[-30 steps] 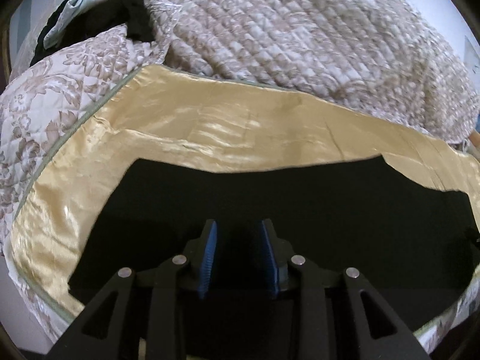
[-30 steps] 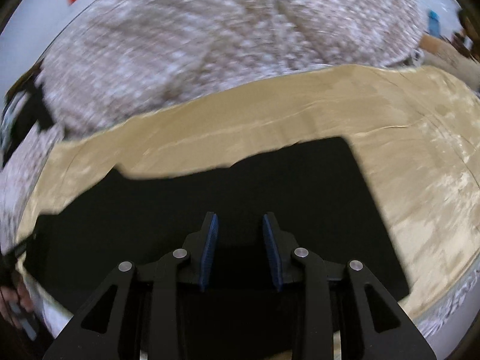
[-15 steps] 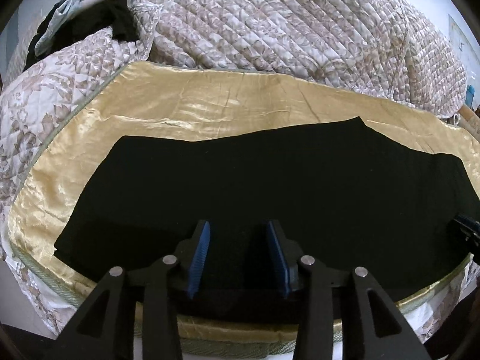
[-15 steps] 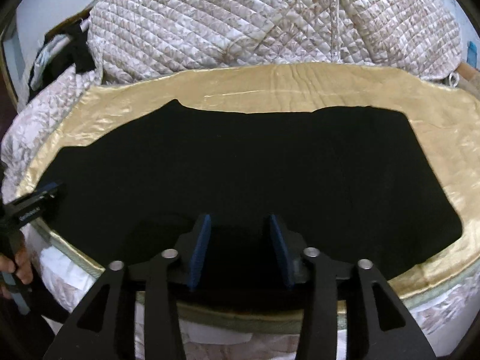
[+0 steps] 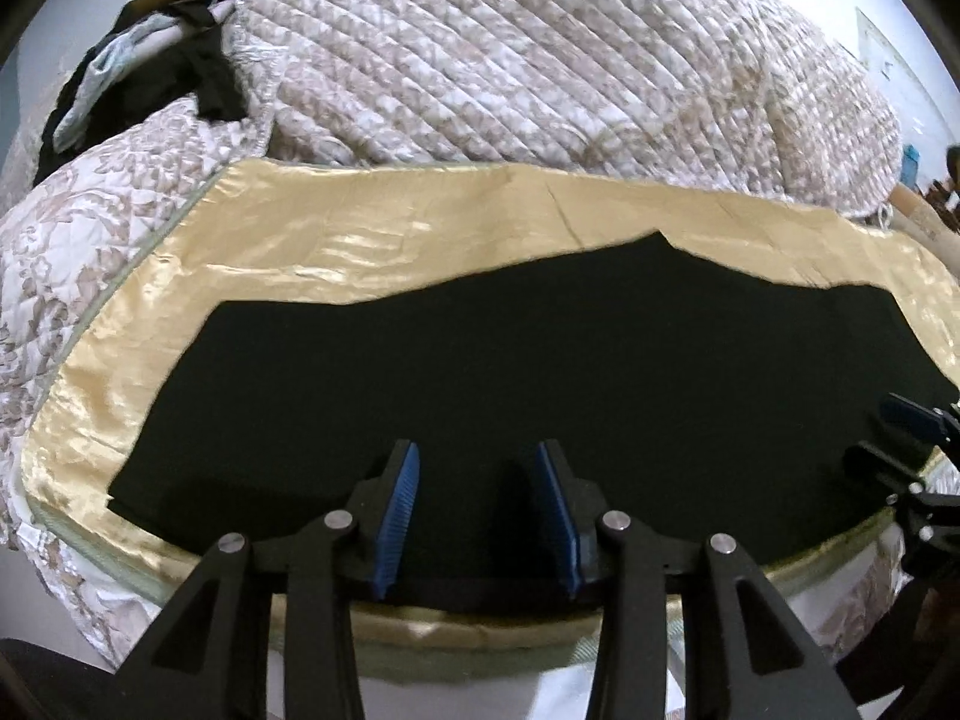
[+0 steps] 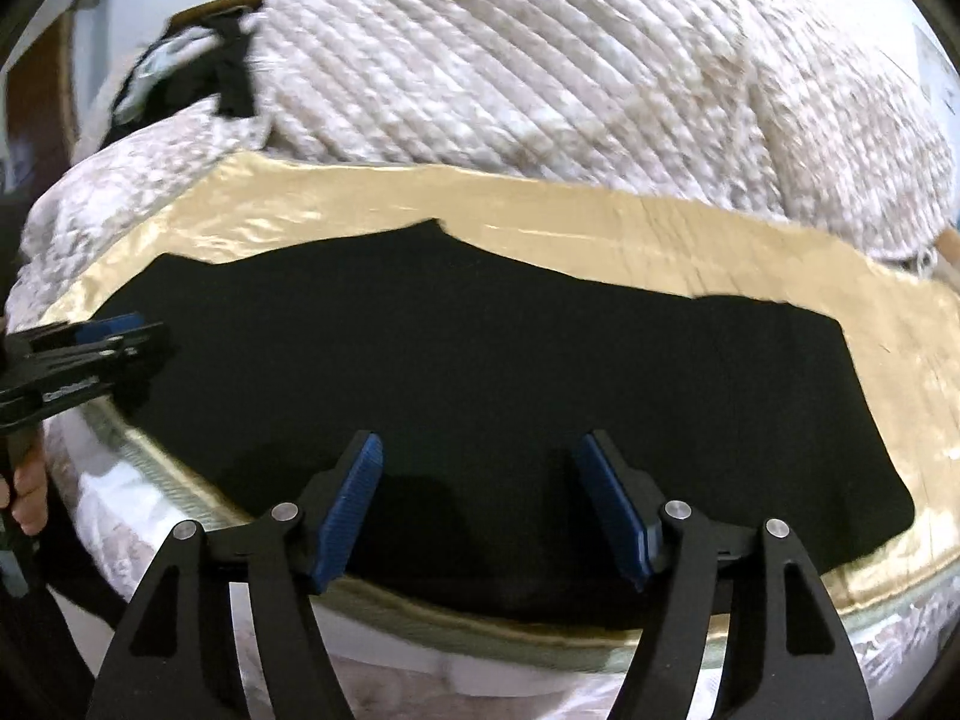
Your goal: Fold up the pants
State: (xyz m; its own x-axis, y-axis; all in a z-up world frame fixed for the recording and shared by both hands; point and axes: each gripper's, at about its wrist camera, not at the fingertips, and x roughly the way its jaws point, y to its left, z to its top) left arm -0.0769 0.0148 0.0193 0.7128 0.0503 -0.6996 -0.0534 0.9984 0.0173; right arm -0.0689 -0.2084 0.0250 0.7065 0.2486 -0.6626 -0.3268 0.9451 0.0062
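Observation:
Black pants (image 5: pixel 510 384) lie flat and spread wide on a gold satin sheet (image 5: pixel 360 240) on the bed; they also show in the right wrist view (image 6: pixel 510 372). My left gripper (image 5: pixel 474 480) is open and empty just above the pants' near edge. My right gripper (image 6: pixel 477 480) is open wide and empty over the near edge further right. The right gripper shows at the right edge of the left wrist view (image 5: pixel 900 444). The left gripper shows at the left of the right wrist view (image 6: pixel 90 342).
A quilted beige and white blanket (image 5: pixel 540 72) is heaped behind the sheet. Dark and pale clothes (image 5: pixel 150 78) lie at the back left. The bed's front edge (image 5: pixel 480 636) runs just under the grippers.
Both grippers have moved in closer over the pants' near edge. The right gripper's jaws have opened wider. The pants lie as before.

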